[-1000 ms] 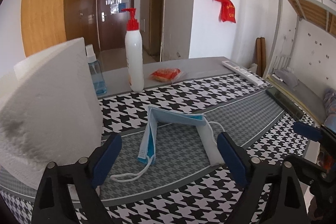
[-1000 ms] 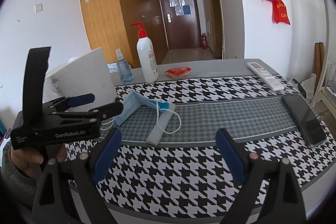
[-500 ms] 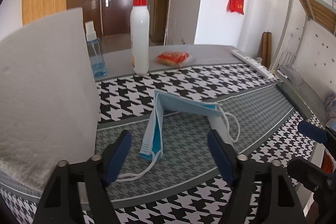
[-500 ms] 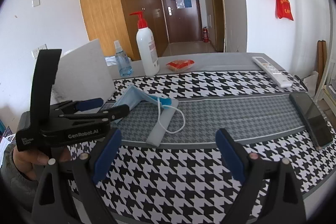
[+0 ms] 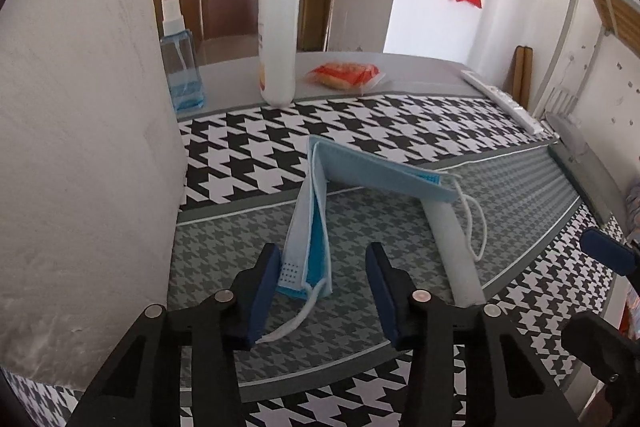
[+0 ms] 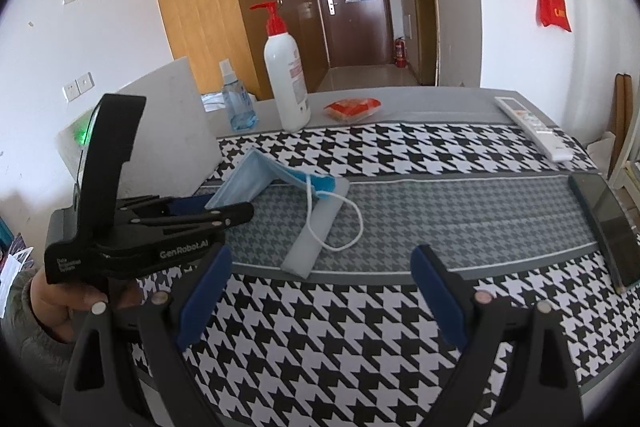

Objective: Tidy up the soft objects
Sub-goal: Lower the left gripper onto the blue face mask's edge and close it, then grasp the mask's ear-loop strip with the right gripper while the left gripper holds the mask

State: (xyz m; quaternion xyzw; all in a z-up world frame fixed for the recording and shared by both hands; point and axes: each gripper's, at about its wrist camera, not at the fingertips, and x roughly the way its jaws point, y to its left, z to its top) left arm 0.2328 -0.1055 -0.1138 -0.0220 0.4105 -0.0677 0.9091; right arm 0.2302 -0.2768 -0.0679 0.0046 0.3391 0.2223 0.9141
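Observation:
A blue and white face mask [image 5: 320, 211] lies crumpled in an arch on the houndstooth tablecloth [image 5: 360, 123]; it also shows in the right wrist view [image 6: 256, 179]. My left gripper [image 5: 324, 287] is open, its blue pads on either side of the mask's near end and ear loop [image 5: 296, 319], not closed on it. From the right wrist view the left gripper [image 6: 224, 213] reaches the mask's left end. My right gripper [image 6: 320, 299] is open and empty, above the cloth in front of the mask.
A large white paper roll [image 5: 80, 155] stands close on the left. At the back are a white pump bottle [image 5: 278, 23], a small blue spray bottle [image 5: 182, 71], an orange packet [image 5: 346, 75] and a remote [image 6: 532, 129]. A black phone [image 6: 608, 223] lies at the right.
My left gripper has moved forward and down to the mask's near end and its jaws have narrowed around it. The right gripper has barely moved.

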